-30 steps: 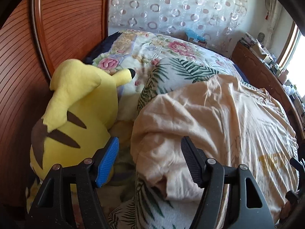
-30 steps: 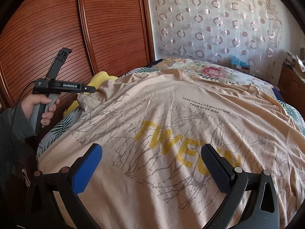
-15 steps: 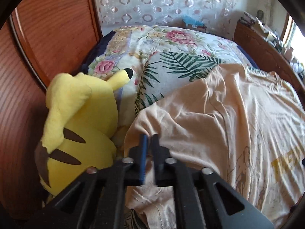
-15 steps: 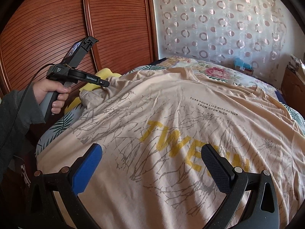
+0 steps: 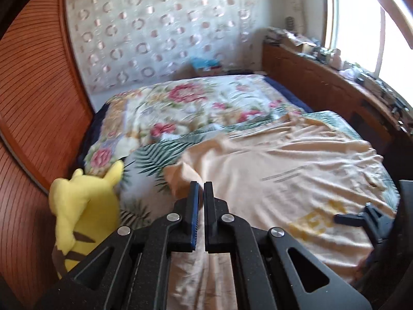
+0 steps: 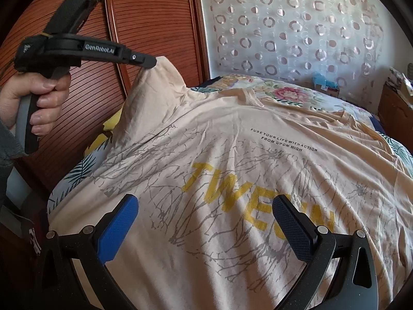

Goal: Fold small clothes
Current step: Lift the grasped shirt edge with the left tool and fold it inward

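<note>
A peach T-shirt (image 6: 232,170) with yellow letters and grey branch print lies spread over the bed; it also shows in the left wrist view (image 5: 284,165). My left gripper (image 5: 200,193) is shut on the shirt's left sleeve and holds it lifted above the bed; in the right wrist view that gripper (image 6: 151,63) shows at upper left with the sleeve hanging from it. My right gripper (image 6: 206,222) is open and empty, low over the shirt's lower front.
A yellow plush toy (image 5: 80,206) sits at the bed's left edge beside the wooden wardrobe doors (image 6: 155,13). A floral bedspread (image 5: 185,103) covers the bed. A cluttered wooden shelf (image 5: 335,77) runs along the right under the window.
My left gripper closed on the sleeve and has lifted it up and away from the bed. My right gripper has stayed open in place.
</note>
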Demonstrator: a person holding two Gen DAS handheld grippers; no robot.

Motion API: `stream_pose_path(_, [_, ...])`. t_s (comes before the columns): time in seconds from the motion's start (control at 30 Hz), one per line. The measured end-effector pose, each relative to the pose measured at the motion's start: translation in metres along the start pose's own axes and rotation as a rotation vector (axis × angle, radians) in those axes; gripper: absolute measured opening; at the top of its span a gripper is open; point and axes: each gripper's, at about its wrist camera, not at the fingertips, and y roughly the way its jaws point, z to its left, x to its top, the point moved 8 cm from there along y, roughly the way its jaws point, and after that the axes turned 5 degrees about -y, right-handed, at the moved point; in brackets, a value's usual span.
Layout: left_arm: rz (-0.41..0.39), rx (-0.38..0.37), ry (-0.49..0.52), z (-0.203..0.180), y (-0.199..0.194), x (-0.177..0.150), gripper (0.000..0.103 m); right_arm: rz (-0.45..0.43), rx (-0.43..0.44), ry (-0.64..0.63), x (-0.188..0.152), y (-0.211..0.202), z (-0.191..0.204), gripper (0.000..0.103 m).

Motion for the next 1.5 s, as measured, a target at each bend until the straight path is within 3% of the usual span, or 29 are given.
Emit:
stream_pose_path(0.03, [-0.008,-0.012,0.003,-0.006,-0.005,0.001,0.006,0.002,-0.002,0.000,0.000,0.000,-0.001,0.103])
stream_pose_path(0.1, [-0.023,-0.029,0.010,-0.010,-0.011,0.002,0.029,0.006,-0.008,0.002,-0.001,0.000,-0.003,0.103])
stream_pose_path(0.17, [-0.040,-0.030,0.010,-0.005,-0.016,0.001,0.045,0.009,-0.012,0.006,-0.002,0.000,-0.006,0.103])
stream_pose_path(0.27, [-0.022,-0.014,-0.015,0.013,-0.011,-0.010,0.048,0.012,-0.012,0.017,-0.003,0.001,-0.007,0.103])
stream_pose_path(0.47, [0.081,0.062,-0.115,0.060,0.022,-0.063,0.048,0.035,-0.017,0.025,-0.006,0.003,-0.006,0.103])
stream_pose_path(0.73, [0.166,0.024,-0.229,0.074,0.057,-0.113,0.047,0.054,-0.023,0.018,-0.006,0.006,-0.008,0.103])
stream_pose_path(0.8, [0.154,0.022,-0.211,0.070,0.056,-0.112,0.020,0.057,-0.027,0.014,-0.005,0.007,-0.008,0.103])
stream_pose_path(0.87, [0.160,-0.019,-0.208,0.064,0.055,-0.111,0.007,0.060,-0.028,0.012,-0.006,0.007,-0.007,0.103])
stream_pose_path(1.03, [0.041,-0.036,-0.169,0.044,0.017,-0.093,0.005,0.067,-0.032,0.015,-0.007,0.007,-0.008,0.103])
stream_pose_path(1.13, [-0.019,-0.083,-0.129,0.017,-0.012,-0.086,0.006,0.073,-0.036,0.023,-0.006,0.008,-0.010,0.103])
stream_pose_path(1.23, [-0.021,-0.165,-0.107,-0.010,-0.028,-0.094,0.006,0.074,-0.033,0.030,-0.006,0.009,-0.012,0.103])
stream_pose_path(1.37, [-0.015,-0.212,-0.089,-0.029,-0.037,-0.105,0.015,0.070,-0.033,0.031,-0.006,0.008,-0.014,0.103])
stream_pose_path(1.5, [-0.038,-0.187,-0.102,-0.025,-0.045,-0.107,0.031,0.068,-0.030,0.038,-0.006,0.007,-0.016,0.103])
